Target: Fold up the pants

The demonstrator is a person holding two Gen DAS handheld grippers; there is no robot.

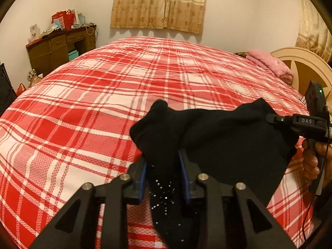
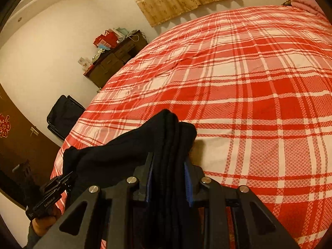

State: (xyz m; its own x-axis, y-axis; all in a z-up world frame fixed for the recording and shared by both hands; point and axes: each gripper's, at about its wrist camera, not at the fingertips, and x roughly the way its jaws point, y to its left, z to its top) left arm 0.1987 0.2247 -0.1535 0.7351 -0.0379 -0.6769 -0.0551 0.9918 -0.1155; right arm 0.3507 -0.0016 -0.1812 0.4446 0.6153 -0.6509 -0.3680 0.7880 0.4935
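- Pants [image 1: 217, 137], black and bunched, hang between your two grippers above the red plaid bedspread [image 1: 83, 108], with one fold sagging down onto the cover at the near edge.
- Your left gripper [image 1: 164, 166] has a strip of the cloth lying between its blue pads [image 1: 143, 178]; small sparkly studs show on that strip. No earlier view is on hand, and gaps show beside the fabric, so the pads look to be apart from it rather than pinching.
- Your right gripper [image 2: 170, 166] is clamped on a thick stack of folded layers, the blue pads [image 2: 187, 178] pressed against both sides of the bundle.
- From the left wrist view, the right gripper sits at the far right edge of the pants, your hand [image 1: 311, 159] wrapped round its handle.
- A pink folded blanket [image 1: 269, 64] lies by the headboard [image 1: 300, 66], well apart from the pants.
- Beyond the bed stand a brown desk [image 1: 60, 45] with red bags and a gold curtain [image 1: 159, 4]; what fills the bags is too small to tell.
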